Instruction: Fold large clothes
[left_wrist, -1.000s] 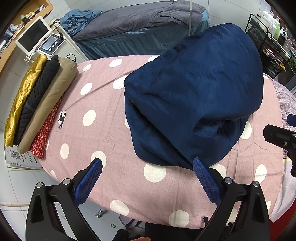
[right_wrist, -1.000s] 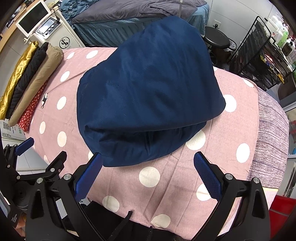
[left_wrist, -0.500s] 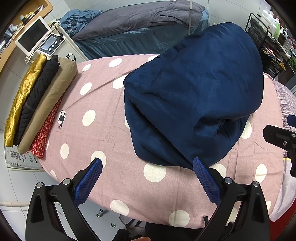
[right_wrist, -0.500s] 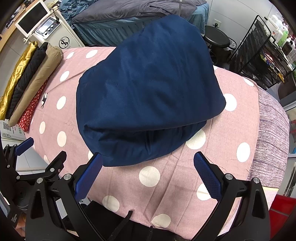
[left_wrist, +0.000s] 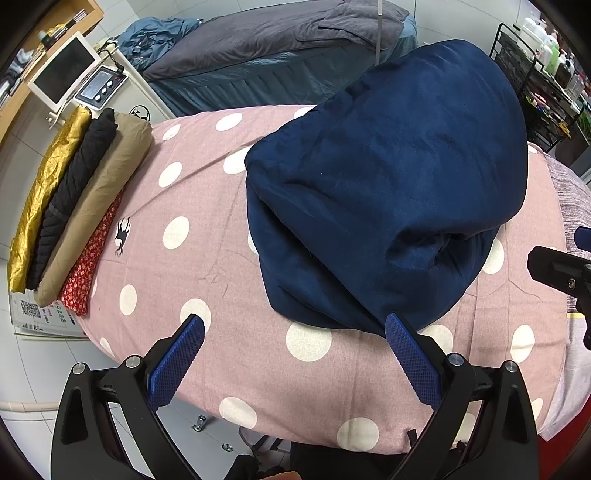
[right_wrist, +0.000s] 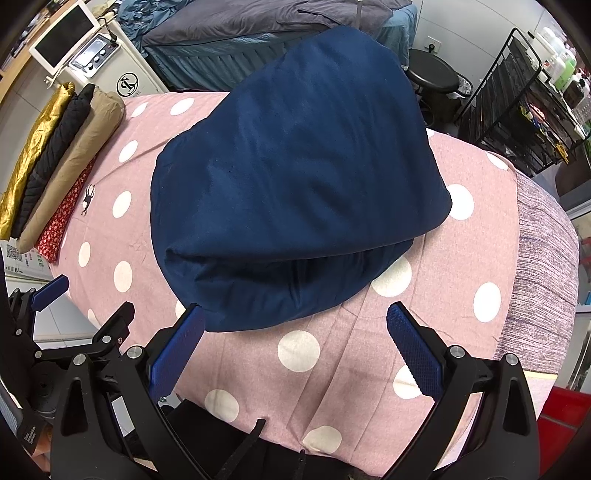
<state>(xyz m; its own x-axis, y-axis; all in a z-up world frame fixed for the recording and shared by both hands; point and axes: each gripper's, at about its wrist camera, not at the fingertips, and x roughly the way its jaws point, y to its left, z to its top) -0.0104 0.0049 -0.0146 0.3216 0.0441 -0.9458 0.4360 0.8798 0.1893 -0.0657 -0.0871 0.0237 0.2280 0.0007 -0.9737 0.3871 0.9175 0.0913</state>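
The bulky navy-blue fleece garment (left_wrist: 384, 184) lies folded in a thick, puffy bundle in the middle of the pink polka-dot covered desk (left_wrist: 207, 258). Both the left gripper (left_wrist: 293, 350) and right gripper (right_wrist: 295, 343) hover before its near edge, fingers released and empty. The springy layers could slump open, or a one-sided pinch could drag the top fold off.

a matt navy cloth garment (left_wrist: 388, 184) is seen on soft pink dotted cotton sheet (left_wrist: 207, 236); textured blue rubbery pads (left_wrist: 412, 363) are set in smooth black plastic; a glossy gold fabric (left_wrist: 44, 188) is stacked nearby.
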